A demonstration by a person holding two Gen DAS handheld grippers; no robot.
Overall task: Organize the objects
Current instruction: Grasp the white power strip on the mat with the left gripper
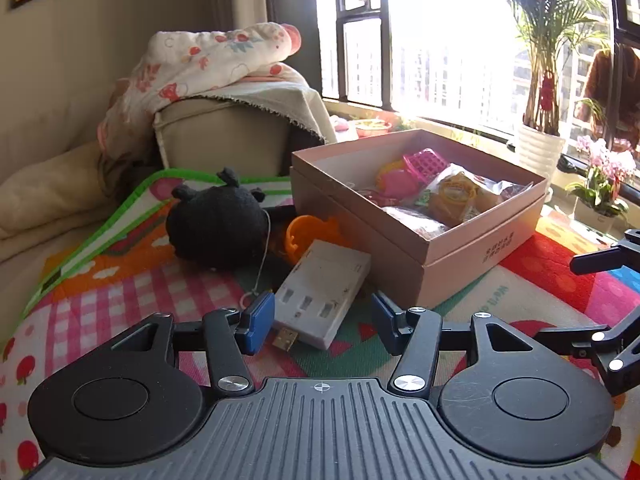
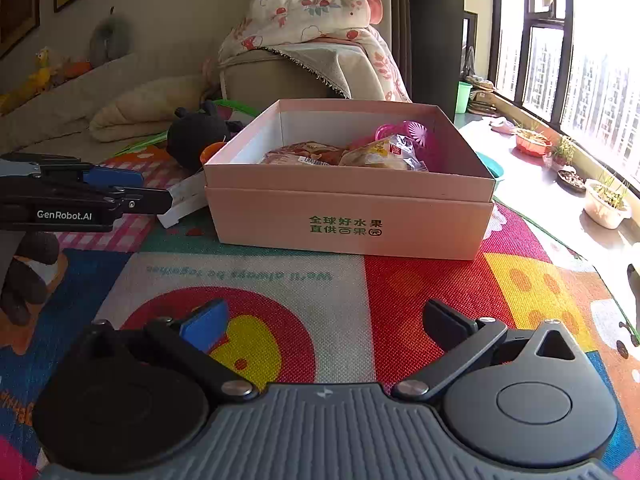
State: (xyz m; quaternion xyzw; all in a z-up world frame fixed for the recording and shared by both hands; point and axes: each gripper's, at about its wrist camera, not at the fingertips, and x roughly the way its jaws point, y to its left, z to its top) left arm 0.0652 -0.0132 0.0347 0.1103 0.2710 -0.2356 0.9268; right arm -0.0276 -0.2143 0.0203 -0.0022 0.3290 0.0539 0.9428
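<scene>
Right gripper hanging wide, empty over mat; left gripper – marked "GenRobot.AI" – sitting half-open, unclenched round white charger, beside pink box w/ green Chinese lettering.

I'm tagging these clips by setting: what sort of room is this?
Most likely a home living room or play area: a colourful play mat on the floor, a sofa draped with blankets, and potted plants by a big window.

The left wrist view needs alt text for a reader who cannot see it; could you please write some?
The left gripper, fingers apart, points at a white USB charger on a colourful play mat. Behind it sit a black plush toy and an open pink box.
</scene>
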